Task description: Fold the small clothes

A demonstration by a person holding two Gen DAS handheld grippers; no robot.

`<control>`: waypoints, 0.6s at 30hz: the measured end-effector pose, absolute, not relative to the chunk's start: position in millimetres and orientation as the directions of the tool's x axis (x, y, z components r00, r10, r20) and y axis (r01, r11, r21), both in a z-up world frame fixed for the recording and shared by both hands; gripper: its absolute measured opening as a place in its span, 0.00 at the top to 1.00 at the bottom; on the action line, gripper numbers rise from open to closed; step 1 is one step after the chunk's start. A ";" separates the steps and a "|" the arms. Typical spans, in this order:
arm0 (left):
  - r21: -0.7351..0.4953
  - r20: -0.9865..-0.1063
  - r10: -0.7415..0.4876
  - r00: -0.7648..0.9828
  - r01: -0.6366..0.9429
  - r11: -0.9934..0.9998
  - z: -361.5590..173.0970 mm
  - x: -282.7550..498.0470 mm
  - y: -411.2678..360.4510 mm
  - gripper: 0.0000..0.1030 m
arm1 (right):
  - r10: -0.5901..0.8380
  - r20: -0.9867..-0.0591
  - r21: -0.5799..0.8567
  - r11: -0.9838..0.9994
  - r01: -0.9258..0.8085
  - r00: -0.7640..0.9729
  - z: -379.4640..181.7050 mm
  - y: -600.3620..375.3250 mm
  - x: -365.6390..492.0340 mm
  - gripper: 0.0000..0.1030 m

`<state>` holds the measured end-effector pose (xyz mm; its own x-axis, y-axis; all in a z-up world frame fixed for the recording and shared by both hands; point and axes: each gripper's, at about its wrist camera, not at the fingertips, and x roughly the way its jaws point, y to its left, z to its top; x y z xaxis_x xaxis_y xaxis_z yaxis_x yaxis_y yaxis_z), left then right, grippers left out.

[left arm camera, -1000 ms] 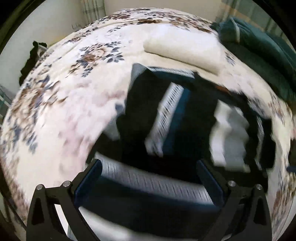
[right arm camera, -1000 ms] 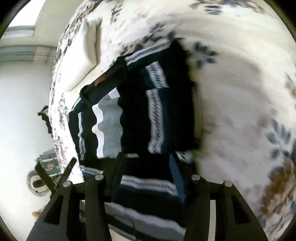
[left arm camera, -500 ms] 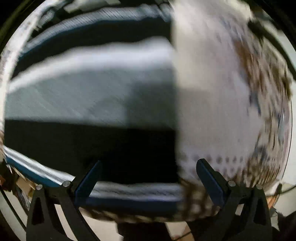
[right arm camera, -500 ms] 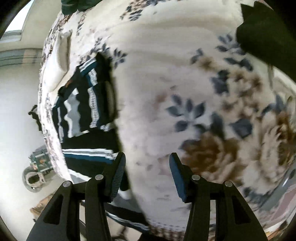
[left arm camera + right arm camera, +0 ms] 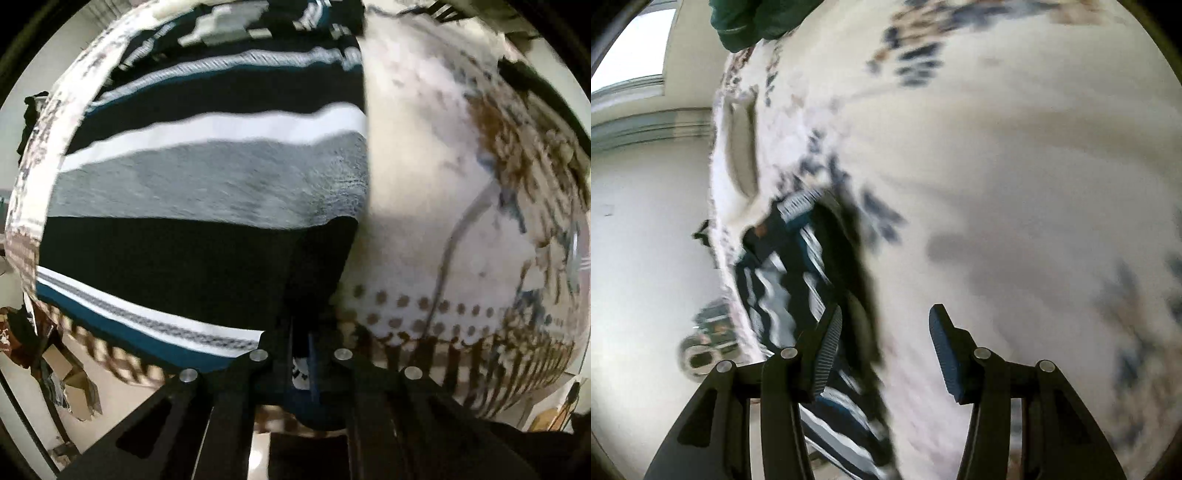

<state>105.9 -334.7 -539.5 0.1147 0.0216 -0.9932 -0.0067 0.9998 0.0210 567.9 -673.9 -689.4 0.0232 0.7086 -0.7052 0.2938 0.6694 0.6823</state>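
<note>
Pinching the near corner of the striped sweater (image 5: 207,192), the left gripper (image 5: 301,354) has just closed on fabric. The sweater lies flat on the floral blanket (image 5: 424,184), stripes running crosswise. The right gripper (image 5: 882,347) hangs spread, empty, just beside its edge.

A bed (image 5: 1015,155) under a cream floral blanket (image 5: 436,177) fills both views, with a pale pillow (image 5: 740,147) near its far edge. Beyond stand plain white walls (image 5: 646,229) and a bright window (image 5: 631,40) (daylight), cardboard boxes (image 5: 70,373) on the floor.
</note>
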 end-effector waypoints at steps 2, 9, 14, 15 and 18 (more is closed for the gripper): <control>0.026 -0.991 0.027 0.130 -0.011 1.000 -523.7 105.6 -326.3 0.96 | 0.733 -0.681 0.698 0.648 0.305 0.000 -705.4 -655.6 588.5 0.50; -0.073 -0.981 -0.054 0.187 -0.092 0.993 -483.6 105.2 -281.7 0.96 | 0.664 -0.748 0.638 0.725 0.259 -0.019 -704.2 -597.8 619.5 0.89; -0.175 -0.963 -0.117 0.242 -0.233 0.956 -464.0 91.1 -223.7 0.96 | 0.593 -0.805 0.586 0.794 0.160 0.003 -641.1 -561.5 626.4 0.90; -0.193 -0.960 -0.127 0.249 -0.262 0.946 -461.9 89.4 -207.5 0.96 | 0.587 -0.809 0.582 0.801 0.141 0.007 -623.0 -548.1 628.8 0.90; -0.238 -0.952 -0.146 0.268 -0.349 0.906 -458.0 83.6 -154.4 0.96 | 0.573 -0.820 0.572 0.815 0.092 0.020 -577.5 -502.7 636.3 0.90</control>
